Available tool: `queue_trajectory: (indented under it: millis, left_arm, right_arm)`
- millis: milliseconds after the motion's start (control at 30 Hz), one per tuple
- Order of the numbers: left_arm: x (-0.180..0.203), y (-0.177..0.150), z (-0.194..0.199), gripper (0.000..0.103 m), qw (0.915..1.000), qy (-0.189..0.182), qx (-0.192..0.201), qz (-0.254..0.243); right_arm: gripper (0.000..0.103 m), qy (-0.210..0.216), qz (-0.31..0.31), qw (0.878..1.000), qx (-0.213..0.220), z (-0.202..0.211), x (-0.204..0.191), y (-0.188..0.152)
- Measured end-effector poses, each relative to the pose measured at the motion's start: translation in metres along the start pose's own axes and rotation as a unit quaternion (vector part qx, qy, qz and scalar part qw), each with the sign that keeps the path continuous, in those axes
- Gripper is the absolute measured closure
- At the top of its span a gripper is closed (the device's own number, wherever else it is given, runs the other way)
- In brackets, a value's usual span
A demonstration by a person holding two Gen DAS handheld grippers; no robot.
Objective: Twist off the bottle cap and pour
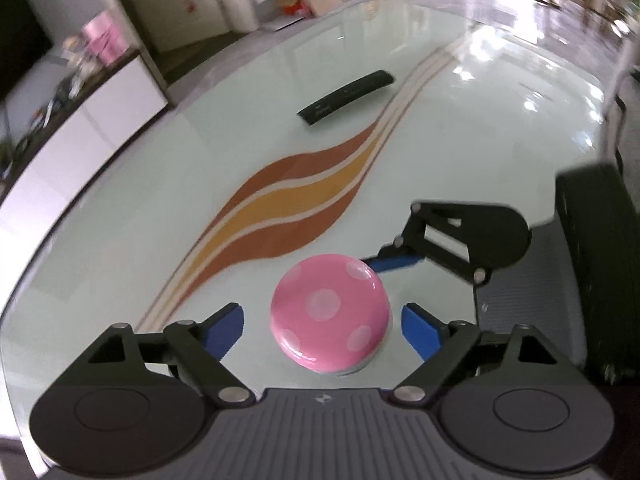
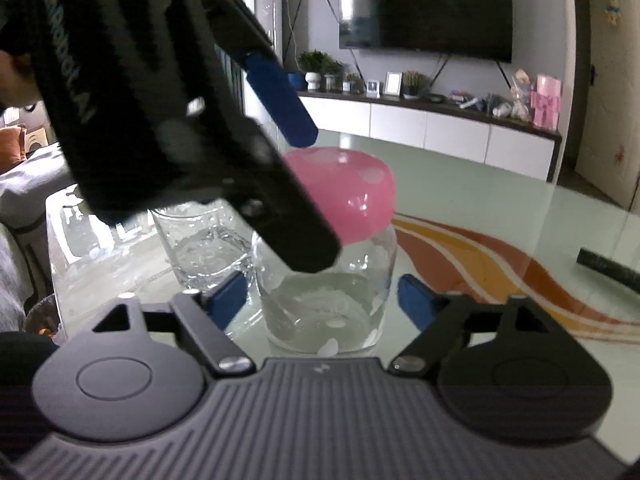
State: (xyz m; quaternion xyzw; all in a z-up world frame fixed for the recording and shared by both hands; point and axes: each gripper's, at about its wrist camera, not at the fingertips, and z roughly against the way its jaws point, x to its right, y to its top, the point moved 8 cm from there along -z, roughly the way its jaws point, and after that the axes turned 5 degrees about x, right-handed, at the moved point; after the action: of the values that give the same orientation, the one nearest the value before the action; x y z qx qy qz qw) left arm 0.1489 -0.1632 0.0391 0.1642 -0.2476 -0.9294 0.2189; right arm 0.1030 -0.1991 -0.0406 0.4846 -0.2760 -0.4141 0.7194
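A clear glass bottle [image 2: 326, 300] with a little water stands upright on the glass table, topped by a pink cap with white dots [image 2: 352, 196]. The cap also shows from above in the left wrist view [image 1: 330, 314]. My left gripper [image 1: 322, 326] is open above the cap, its blue pads [image 1: 224, 332] apart on either side of it. My right gripper [image 2: 322, 300] is open around the bottle's body, pads [image 2: 414, 300] not touching. The right gripper also shows in the left wrist view [image 1: 460, 240]. An empty clear glass [image 2: 200, 248] stands behind the bottle to the left.
A black remote [image 1: 346, 98] lies on the table [image 1: 460, 140], which has orange and brown wave stripes. A white low cabinet [image 2: 440, 132] with ornaments and a wall TV [image 2: 424, 4] stand beyond. A sofa [image 2: 24, 184] is at the left.
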Motion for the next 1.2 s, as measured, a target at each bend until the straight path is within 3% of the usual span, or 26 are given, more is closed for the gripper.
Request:
queue_trajectory:
  millis: [167,267,333,500,700,1200]
  left_arm:
    - [0.001,-0.004,0.005,0.013,0.9975,-0.038,0.024,-0.054]
    - [0.002,-0.009,0.003,0.013,0.9912,-0.067,0.034,-0.109]
    - [0.002,-0.009,0.001,0.013,0.9887,-0.083,0.036,-0.12]
    - [-0.002,-0.006,0.0,0.015,0.9869,-0.115,0.041,-0.105]
    - [-0.006,-0.01,-0.006,0.034,0.9899,-0.122,0.018,-0.07]
    - [-0.006,-0.006,-0.009,0.035,0.9944,-0.104,0.004,-0.02]
  right_arm:
    - [0.015,0.01,0.0,1.0,0.0,0.001,0.006,0.001]
    - [0.015,0.025,-0.008,1.0,-0.001,-0.001,0.01,0.001]
    - [0.015,0.028,-0.005,1.0,-0.002,-0.005,0.014,0.003]
    - [0.022,0.034,0.003,0.999,-0.01,-0.011,0.014,0.004]
    - [0.027,0.036,0.004,0.999,-0.013,-0.014,0.012,0.003]
    - [0.031,0.031,0.003,0.999,-0.019,-0.013,0.003,0.0]
